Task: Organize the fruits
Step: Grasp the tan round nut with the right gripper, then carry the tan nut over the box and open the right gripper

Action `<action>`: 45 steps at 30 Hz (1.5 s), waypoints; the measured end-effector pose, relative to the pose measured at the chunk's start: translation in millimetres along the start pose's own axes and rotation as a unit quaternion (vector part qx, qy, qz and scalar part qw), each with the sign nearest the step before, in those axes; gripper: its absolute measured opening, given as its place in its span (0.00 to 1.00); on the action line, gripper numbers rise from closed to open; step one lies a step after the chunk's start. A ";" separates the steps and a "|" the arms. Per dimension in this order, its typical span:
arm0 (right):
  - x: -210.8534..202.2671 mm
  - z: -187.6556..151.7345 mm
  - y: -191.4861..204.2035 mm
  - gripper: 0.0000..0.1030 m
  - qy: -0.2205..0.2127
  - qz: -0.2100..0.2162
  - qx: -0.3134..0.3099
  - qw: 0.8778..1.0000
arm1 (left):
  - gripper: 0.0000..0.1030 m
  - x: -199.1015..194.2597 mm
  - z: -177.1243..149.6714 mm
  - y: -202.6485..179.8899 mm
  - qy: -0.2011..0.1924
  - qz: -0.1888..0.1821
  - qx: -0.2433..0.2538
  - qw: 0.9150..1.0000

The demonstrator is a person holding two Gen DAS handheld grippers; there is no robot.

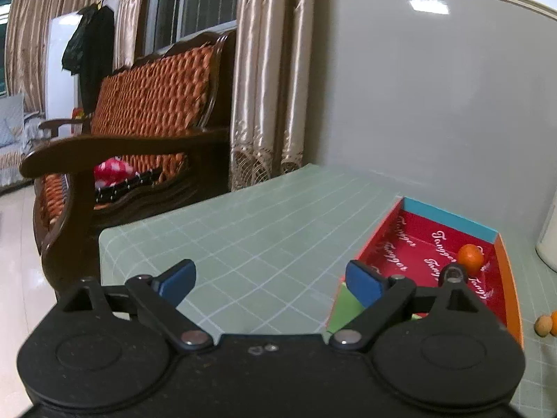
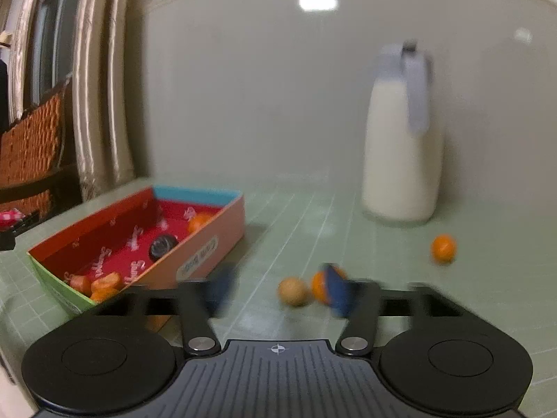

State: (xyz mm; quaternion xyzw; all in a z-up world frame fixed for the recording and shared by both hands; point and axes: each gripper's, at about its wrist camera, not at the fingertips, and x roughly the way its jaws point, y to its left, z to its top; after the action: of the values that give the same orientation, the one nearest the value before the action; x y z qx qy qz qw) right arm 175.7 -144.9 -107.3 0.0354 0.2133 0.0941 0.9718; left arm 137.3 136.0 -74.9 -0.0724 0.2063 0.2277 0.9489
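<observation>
Red-lined box [image 2: 222,237]: several orange fruits already inside.
Still loose on green mat [image 2: 383,278]: tan fruit [image 2: 293,291], orange fruit [image 2: 318,286] just beside, third orange [image 2: 443,248] at 2 o'clock.
Left gripper [image 1: 269,280]: released, empty.
Right gripper [image 2: 278,291]: blurred, jaws apart, grasping nothing.

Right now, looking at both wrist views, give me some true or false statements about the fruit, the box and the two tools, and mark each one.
1. The left tool is open with nothing between its pads. True.
2. The box is empty. False: it holds an orange fruit and other items.
3. A white jug stands on the table. True.
4. All fruit is in the box. False: a tan fruit and others lie on the green mat.
</observation>
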 end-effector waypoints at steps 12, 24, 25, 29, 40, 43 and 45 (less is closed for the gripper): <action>45.6 4.6 -7.0 0.44 0.050 0.002 0.027 0.998 | 0.85 3.7 -2.2 1.5 0.007 0.004 0.004 1.000; 72.3 5.2 -22.4 0.25 0.097 -0.001 0.057 0.994 | 0.85 6.6 -1.5 5.1 0.014 0.009 -0.006 1.000; 72.6 5.3 -24.4 0.25 0.097 0.000 0.062 0.993 | 0.85 6.8 -1.6 5.3 0.015 0.009 -0.005 1.000; 71.5 5.3 -24.7 0.25 0.096 0.000 0.062 0.993 | 0.86 6.5 -1.6 7.6 0.014 0.015 -0.009 1.000; 40.3 16.2 -4.1 0.24 0.018 0.058 0.055 0.997 | 0.87 6.5 0.2 20.6 0.014 0.043 -0.033 0.998; 28.0 23.0 15.5 0.24 -0.009 0.087 0.029 0.996 | 0.88 8.3 0.4 27.2 0.020 0.053 -0.041 0.998; 25.0 26.0 29.8 0.24 -0.013 0.108 0.016 0.994 | 0.88 9.8 0.6 32.6 0.026 0.057 -0.049 0.997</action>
State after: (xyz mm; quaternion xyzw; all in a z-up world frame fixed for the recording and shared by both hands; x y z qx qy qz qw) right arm 204.0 -111.5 -90.7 0.0754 0.1973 0.1946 0.9579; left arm 130.4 169.0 -80.0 -0.1124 0.2231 0.2896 0.9240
